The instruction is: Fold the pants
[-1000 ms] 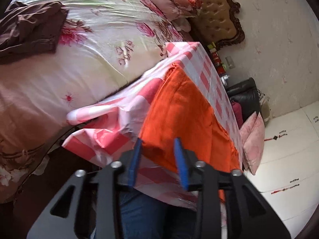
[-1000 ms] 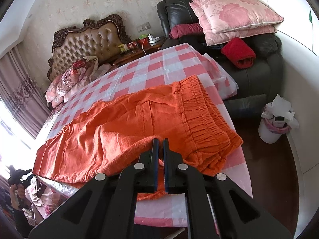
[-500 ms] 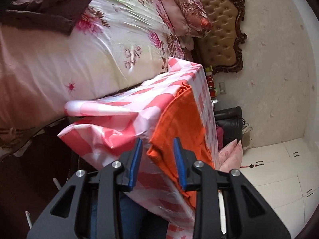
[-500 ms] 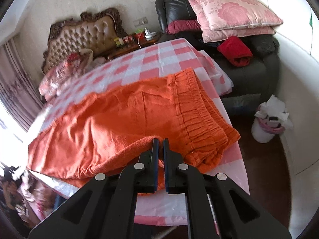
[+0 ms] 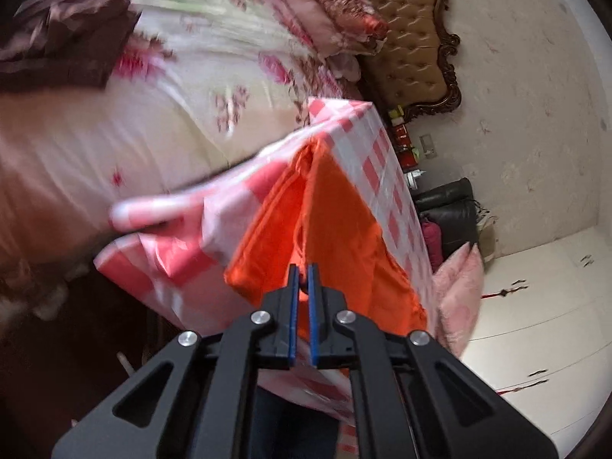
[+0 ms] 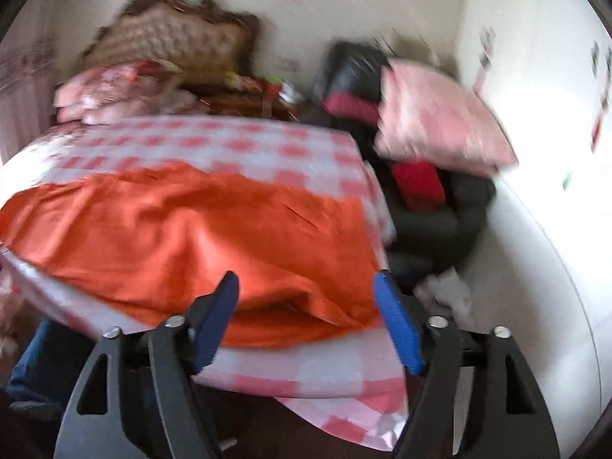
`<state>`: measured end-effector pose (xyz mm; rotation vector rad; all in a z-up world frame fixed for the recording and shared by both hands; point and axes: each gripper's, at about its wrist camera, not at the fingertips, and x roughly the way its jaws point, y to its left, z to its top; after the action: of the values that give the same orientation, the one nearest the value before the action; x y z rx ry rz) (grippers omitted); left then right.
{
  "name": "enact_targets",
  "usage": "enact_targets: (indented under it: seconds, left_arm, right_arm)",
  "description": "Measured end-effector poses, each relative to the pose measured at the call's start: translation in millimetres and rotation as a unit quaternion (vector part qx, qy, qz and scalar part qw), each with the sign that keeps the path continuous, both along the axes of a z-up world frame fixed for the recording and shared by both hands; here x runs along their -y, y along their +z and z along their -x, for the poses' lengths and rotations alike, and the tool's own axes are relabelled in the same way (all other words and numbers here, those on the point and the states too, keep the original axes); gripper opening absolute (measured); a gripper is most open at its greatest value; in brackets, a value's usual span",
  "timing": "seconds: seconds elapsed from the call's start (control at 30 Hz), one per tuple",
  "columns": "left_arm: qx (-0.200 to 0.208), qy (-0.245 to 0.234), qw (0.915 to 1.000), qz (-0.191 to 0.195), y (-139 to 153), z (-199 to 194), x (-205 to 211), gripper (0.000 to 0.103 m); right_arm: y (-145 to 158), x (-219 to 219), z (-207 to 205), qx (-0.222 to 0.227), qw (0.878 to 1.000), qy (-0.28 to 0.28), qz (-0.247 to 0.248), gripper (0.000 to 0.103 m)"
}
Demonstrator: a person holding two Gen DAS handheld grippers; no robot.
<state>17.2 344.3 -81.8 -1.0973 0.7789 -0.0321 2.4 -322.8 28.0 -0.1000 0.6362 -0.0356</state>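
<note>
Checked tablecloth (image 6: 237,145) under orange pants (image 6: 183,229)

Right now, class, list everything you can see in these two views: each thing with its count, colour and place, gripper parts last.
pants: one, orange, spread on the table.
checked cloth: one, pink and white, covering the table.
bed: one, floral cover, beside the table.
headboard: one, tan, tufted, against the wall.
armchair: one, dark, at the table's far end.
pillow: pink, on the armchair; count unclear.
left gripper: black, blue pads, just closed, pinching a pants edge.
right gripper: black, blue pads, just opened, above the pants.
</note>
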Motion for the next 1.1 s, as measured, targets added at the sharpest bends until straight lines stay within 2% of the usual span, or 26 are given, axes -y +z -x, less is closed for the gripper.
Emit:
enact_targets:
  seconds: [0.07,0.17,0.2,0.27,0.33,0.43,0.5,0.63,0.7,0.73,0.77,0.9,1.03,1.1]
  left_arm:
    - [-0.012,0.008,0.9995,0.027,-13.5,2.3,1.1,0.004]
    - [-0.026,0.025,0.9981,0.049,-29.5,5.9,-1.4,0.004]
    - [-0.027,0.032,0.9978,0.051,-30.9,7.6,-2.8,0.004]
    - [-0.025,0.039,0.9983,0.037,-27.5,9.4,-5.1,0.004]
    - [-0.027,0.042,0.9983,0.029,-26.0,8.8,-6.9,0.004]
    - [-0.033,0.032,0.999,0.003,-21.5,4.7,-5.2,0.004]
    - [-0.045,0.03,0.9982,-0.025,-17.4,3.0,-1.8,0.007]
    - [-0.06,0.028,0.9951,-0.074,-9.6,0.9,5.8,0.009]
    - [-0.076,0.035,0.9912,-0.103,-4.9,0.6,10.3,0.018]
    - [-0.086,0.042,0.9889,-0.114,-3.9,1.2,11.1,0.028]
    - [-0.092,0.047,0.9879,-0.116,-5.1,1.7,11.3,0.031]
    - [-0.084,0.053,0.9898,-0.102,-8.6,3.5,9.0,0.031]
    - [-0.049,0.057,0.9957,-0.054,-16.7,7.6,3.5,0.018]
    - [-0.032,0.057,0.9971,-0.039,-20.0,7.9,0.0,0.016]
  right_arm:
    - [6.1,-29.0,0.5,0.007,0.998,0.054,-0.018,0.074]
    - [4.9,-102.0,-11.0,0.004,0.985,0.174,-0.022,0.073]
    - [4.2,-119.7,-15.1,0.002,0.981,0.192,-0.02,0.073]
    - [-1.0,-172.2,-29.7,-0.008,0.967,0.252,-0.039,0.068]
    - [-8.9,-219.3,-42.7,-0.026,0.957,0.287,-0.045,0.058]
    - [-21.4,-274.4,-49.9,-0.037,0.945,0.322,-0.036,0.058]
    - [-24.5,-291.7,-48.4,-0.045,0.939,0.338,-0.055,0.058]
    - [-29.2,-304.2,-40.6,-0.051,0.933,0.348,-0.069,0.058]
    - [-32.4,-298.3,-40.5,-0.057,0.935,0.342,-0.073,0.058]
    - [-33.5,-292.9,-41.8,-0.06,0.936,0.337,-0.076,0.058]
    - [-34.8,-290.3,-41.6,-0.061,0.937,0.334,-0.078,0.058]
    - [-38.0,-281.5,-41.7,-0.063,0.939,0.327,-0.09,0.058]
    - [-42.2,-275.6,-39.6,-0.066,0.939,0.323,-0.096,0.058]
    - [-45.1,-273.2,-39.8,-0.069,0.94,0.32,-0.096,0.058]
